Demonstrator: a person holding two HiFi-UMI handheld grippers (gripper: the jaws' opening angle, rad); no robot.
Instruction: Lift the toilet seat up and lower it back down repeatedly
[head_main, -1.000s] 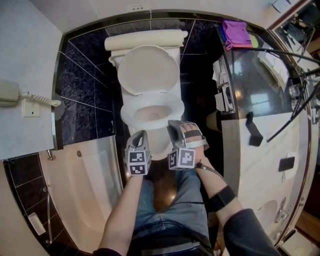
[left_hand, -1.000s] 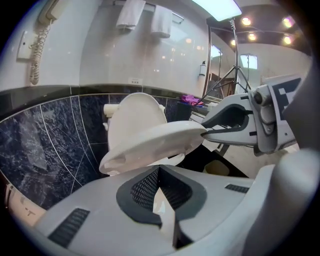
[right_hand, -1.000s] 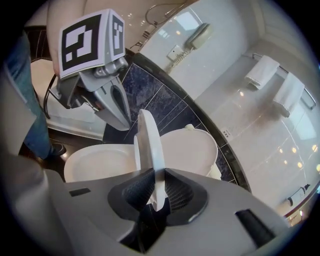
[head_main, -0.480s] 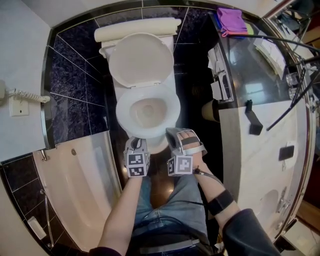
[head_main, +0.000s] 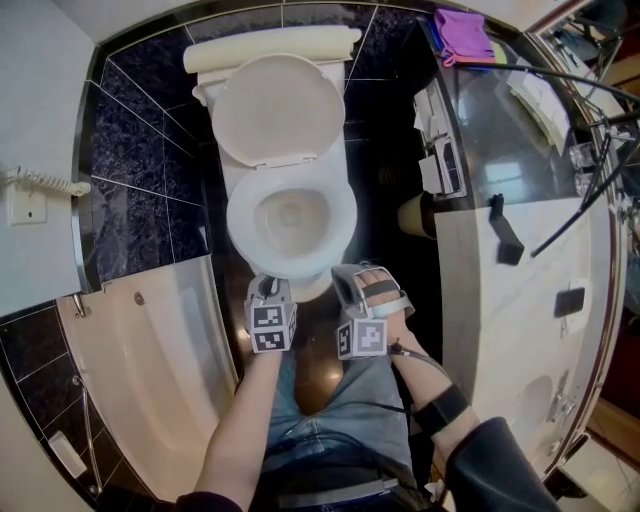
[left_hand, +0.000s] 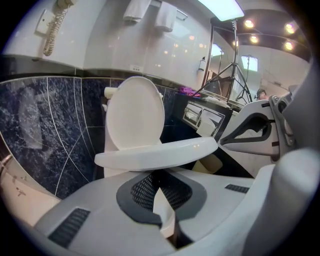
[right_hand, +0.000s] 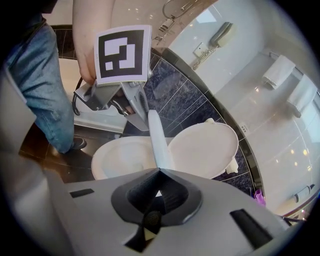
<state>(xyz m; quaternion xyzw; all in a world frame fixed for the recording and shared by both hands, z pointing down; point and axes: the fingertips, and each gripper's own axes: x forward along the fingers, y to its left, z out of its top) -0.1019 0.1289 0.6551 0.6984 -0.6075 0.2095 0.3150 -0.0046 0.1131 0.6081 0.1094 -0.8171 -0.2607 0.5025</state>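
The white toilet has its lid (head_main: 280, 110) standing up against the tank and its seat (head_main: 240, 225) lying down on the bowl. My left gripper (head_main: 268, 287) sits at the front rim of the seat with its jaws together; in the left gripper view the seat (left_hand: 160, 152) stretches across just above the pads. My right gripper (head_main: 350, 277) hangs beside it at the bowl's front right. Its jaws have just been closing and are shut with nothing between them. In the right gripper view the left gripper (right_hand: 137, 107) points at the seat (right_hand: 112, 155).
A bathtub (head_main: 170, 350) runs along the left. A vanity counter (head_main: 510, 300) with a glass shelf is on the right, with a toilet roll (head_main: 412, 215) under it. A purple cloth (head_main: 468, 25) lies at the back right. A wall phone (head_main: 20, 195) hangs left. The person's jeans (head_main: 330, 400) fill the foreground.
Both grippers have sunk a little toward the front of the bowl. The right gripper's jaws have closed. The head view has shifted, so the toilet now sits further left and higher.
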